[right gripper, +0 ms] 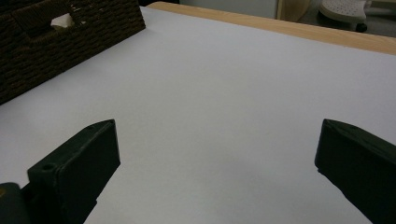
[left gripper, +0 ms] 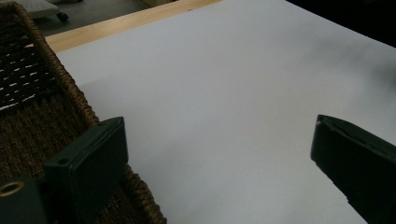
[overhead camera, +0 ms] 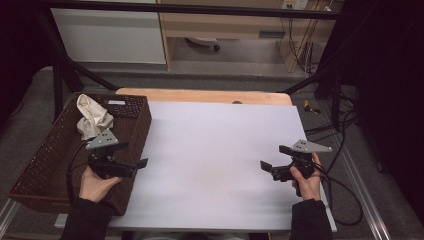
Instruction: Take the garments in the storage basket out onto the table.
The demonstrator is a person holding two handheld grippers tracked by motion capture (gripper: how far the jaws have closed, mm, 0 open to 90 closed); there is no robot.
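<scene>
Both my grippers are empty, jaws spread apart: the left gripper at the near rim of the wicker basket, the right gripper over the white sheet. The cloth lies bundled at the basket's far end, well apart from either. I judge it stowed, nothing else outstanding. Its folds are hard to make out, and the basket's near corner is cut off behind my left hand.
</scene>
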